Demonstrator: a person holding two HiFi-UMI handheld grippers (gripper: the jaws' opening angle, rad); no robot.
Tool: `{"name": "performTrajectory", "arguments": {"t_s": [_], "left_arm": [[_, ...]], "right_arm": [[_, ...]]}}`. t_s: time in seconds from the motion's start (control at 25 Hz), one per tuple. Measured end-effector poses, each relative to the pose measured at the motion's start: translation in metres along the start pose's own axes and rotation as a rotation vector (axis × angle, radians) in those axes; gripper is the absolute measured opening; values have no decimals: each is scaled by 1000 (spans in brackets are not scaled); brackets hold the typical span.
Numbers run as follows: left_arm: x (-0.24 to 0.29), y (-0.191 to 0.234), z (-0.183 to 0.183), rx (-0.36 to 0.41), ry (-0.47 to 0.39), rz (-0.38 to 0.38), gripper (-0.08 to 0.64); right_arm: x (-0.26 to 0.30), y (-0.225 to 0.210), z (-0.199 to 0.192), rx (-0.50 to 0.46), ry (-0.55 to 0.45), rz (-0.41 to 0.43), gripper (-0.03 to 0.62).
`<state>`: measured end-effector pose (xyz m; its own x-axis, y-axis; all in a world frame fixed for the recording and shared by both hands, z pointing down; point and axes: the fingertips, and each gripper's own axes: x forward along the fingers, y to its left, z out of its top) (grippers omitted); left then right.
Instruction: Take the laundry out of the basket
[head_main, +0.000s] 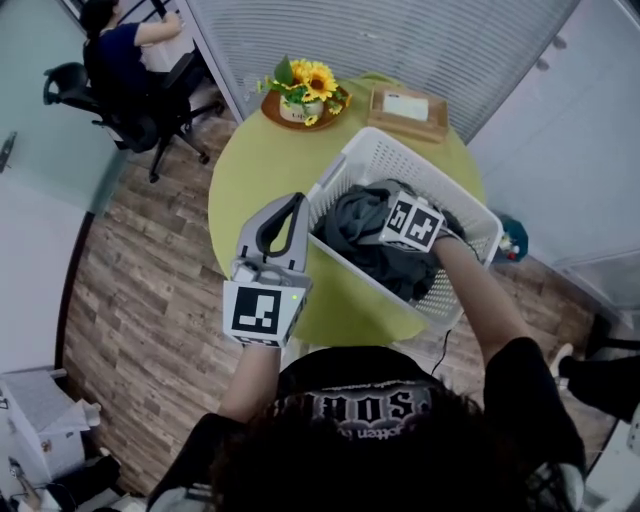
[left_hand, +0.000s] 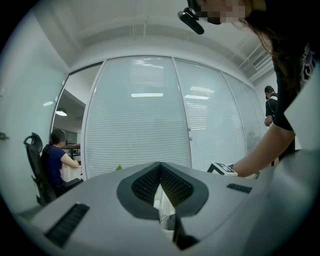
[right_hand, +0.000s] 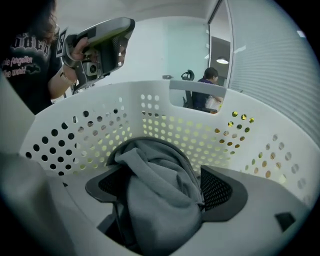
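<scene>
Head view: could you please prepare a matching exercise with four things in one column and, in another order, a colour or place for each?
1 basket
2 laundry
3 table
4 sunflowers

a round, lime green
b white, with holes
c at the table's far edge
d grey, inside the basket

Pairs: 1-b, 2-d, 3-a, 4-c

Table (head_main: 250, 170): basket (head_main: 372, 150) on its right half.
Basket: laundry (head_main: 355, 225) piled inside.
Far edge of table: flower pot (head_main: 303, 95) left, box (head_main: 408, 112) right — both behind the basket.
Right gripper (right_hand: 161, 185): down inside the basket, laundry between its jaws.
Left gripper (head_main: 298, 205): just left of the basket, outside its wall, over the table.
Chair (head_main: 110, 95): well left of the table, behind it — a person (head_main: 115, 50) seated in it.
</scene>
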<state>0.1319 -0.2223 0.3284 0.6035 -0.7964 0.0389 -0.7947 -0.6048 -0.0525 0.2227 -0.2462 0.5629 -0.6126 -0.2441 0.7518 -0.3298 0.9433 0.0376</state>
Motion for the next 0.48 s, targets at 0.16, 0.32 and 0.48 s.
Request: {"name": "performTrajectory", "arguments": {"t_s": [0.16, 0.32, 0.48], "left_arm": [[1, 5, -2, 0, 11, 18, -2], [3, 7, -2, 6, 15, 32, -2], [3, 11, -3, 11, 22, 46, -2]], "right_arm": [[15, -1, 0, -31, 28, 39, 462], [32, -2, -5, -11, 54, 75, 468], [50, -1, -14, 4, 79, 96, 471]]}}
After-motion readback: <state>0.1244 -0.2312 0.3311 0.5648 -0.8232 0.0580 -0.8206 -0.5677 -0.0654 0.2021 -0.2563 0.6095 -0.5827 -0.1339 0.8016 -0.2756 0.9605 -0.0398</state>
